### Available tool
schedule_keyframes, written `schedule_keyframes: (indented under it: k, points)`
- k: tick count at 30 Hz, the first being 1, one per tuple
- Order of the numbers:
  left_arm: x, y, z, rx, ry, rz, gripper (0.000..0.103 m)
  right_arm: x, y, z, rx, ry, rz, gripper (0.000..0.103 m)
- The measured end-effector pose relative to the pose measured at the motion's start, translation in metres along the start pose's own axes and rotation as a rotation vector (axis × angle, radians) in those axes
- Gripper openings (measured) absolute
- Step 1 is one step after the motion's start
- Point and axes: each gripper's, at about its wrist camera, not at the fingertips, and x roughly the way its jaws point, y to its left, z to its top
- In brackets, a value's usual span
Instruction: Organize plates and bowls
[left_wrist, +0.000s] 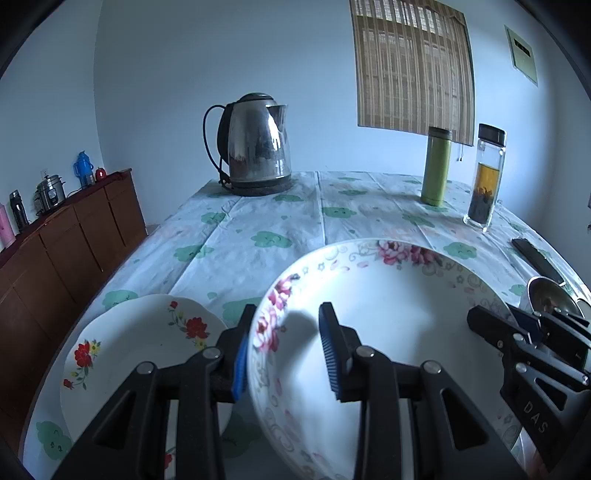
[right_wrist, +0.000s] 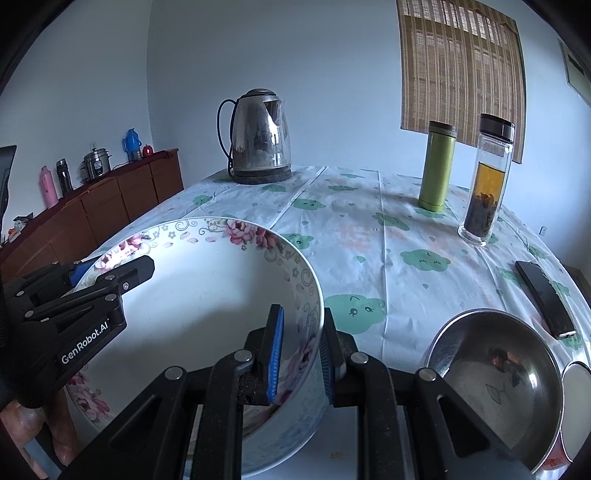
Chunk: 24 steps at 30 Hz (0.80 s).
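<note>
Along the left wall runs a brown wooden sideboard (left_wrist: 74, 236) carrying a blue jug (left_wrist: 83, 168) and a small steel cooker (left_wrist: 50, 192). On the near left of the table, which is covered in a white cloth printed with green clouds (left_wrist: 266, 236), lies a white scalloped plate with red flowers (left_wrist: 140, 350), flat on the cloth and just beside the larger dish. The left gripper (left_wrist: 286, 350) pinches the left rim of a large white ceramic bowl with pink flowers and grey scrollwork (left_wrist: 388, 314): one blue-padded finger sits outside the wall, the other inside, and the rim runs between them. At the back of the table stands a stainless steel electric kettle with a black handle (left_wrist: 256, 144). In the right wrist view the same large bowl (right_wrist: 207, 302) fills the near left, and the right gripper (right_wrist: 301, 354) clamps its right rim, with its jaws narrow and the wall of the bowl caught between the blue pads. Further right stand a green cylindrical flask (right_wrist: 437, 166) and, close beside it, a clear glass bottle with a black cap holding amber tea and dark leaves (right_wrist: 487, 181). Near the right edge lies a flat black phone (right_wrist: 546, 299), and in front of it rests a round stainless steel bowl (right_wrist: 495, 376).
</note>
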Motion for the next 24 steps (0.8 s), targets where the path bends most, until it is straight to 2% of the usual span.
schedule_keyframes:
  k: [24]
  points:
    - [0.012,-0.009,-0.005,0.037,0.053,-0.007,0.032,0.007,-0.003,-0.003,-0.01,0.039,-0.039,0.021]
